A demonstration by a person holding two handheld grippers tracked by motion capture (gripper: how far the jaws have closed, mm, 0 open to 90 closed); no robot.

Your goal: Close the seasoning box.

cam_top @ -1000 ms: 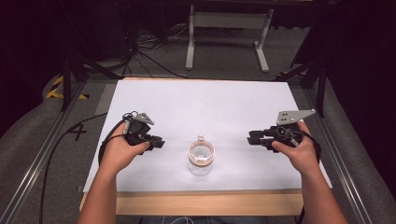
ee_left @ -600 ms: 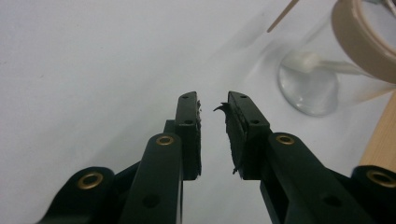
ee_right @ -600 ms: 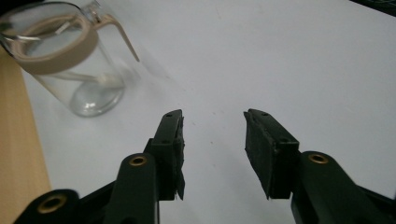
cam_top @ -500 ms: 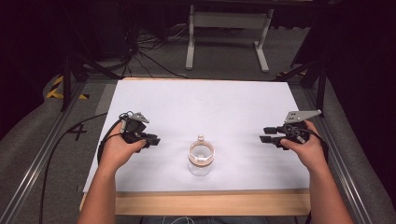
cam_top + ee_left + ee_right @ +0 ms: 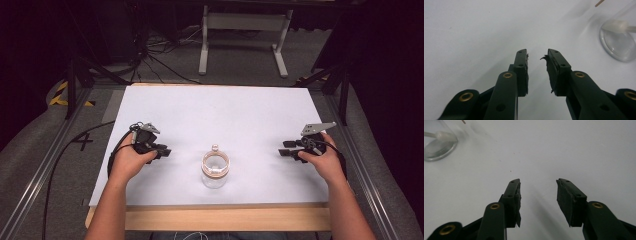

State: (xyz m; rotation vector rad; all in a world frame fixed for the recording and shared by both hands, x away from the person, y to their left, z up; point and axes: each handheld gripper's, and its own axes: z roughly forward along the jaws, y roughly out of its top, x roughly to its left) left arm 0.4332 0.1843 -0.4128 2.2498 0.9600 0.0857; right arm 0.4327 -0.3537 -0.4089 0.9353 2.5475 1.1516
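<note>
Our left gripper (image 5: 537, 56) and right gripper (image 5: 537, 185) gape empty; the clear glass jar (image 5: 215, 170) is cropped in both gripper views, contents blurred.

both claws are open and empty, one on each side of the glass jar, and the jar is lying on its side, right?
Not quite. The glass jar stands upright, as the high view shows. The rest holds: the left claw and the right claw are both open and empty, one on each side of the jar.
</note>
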